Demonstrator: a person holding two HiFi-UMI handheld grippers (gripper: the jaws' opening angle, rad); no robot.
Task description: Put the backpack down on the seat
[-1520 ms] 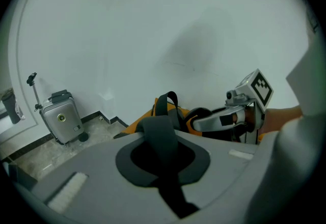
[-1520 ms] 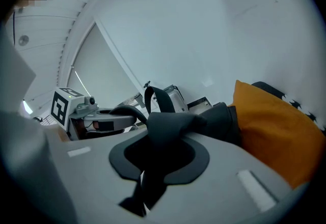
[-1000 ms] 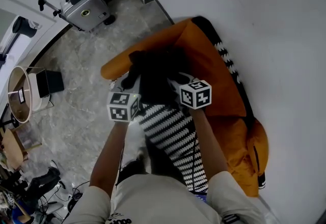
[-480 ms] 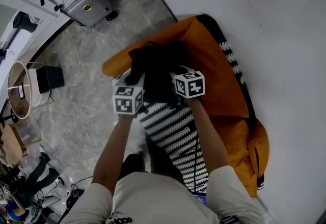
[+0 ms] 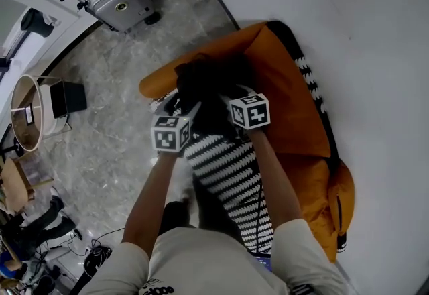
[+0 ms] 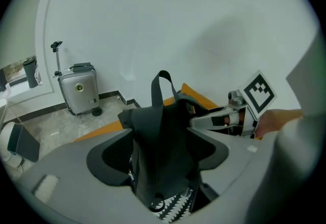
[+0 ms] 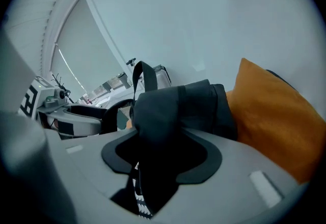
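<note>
Left gripper (image 6: 162,154) and right gripper (image 7: 163,156) have just been opening, fingers now apart with black backpack (image 5: 209,82) fabric slack between them, pack sitting on the orange seat (image 5: 285,109) ahead of the fingers, so placement looks basically done.

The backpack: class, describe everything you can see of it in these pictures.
The backpack is black, of soft matte fabric, slumped and creased, with a carry loop standing up at its top. It sits on the orange seat, next to a black-and-white patterned cloth. Its fabric runs between the jaws of the left gripper and the right gripper, which have just been opening.
</note>
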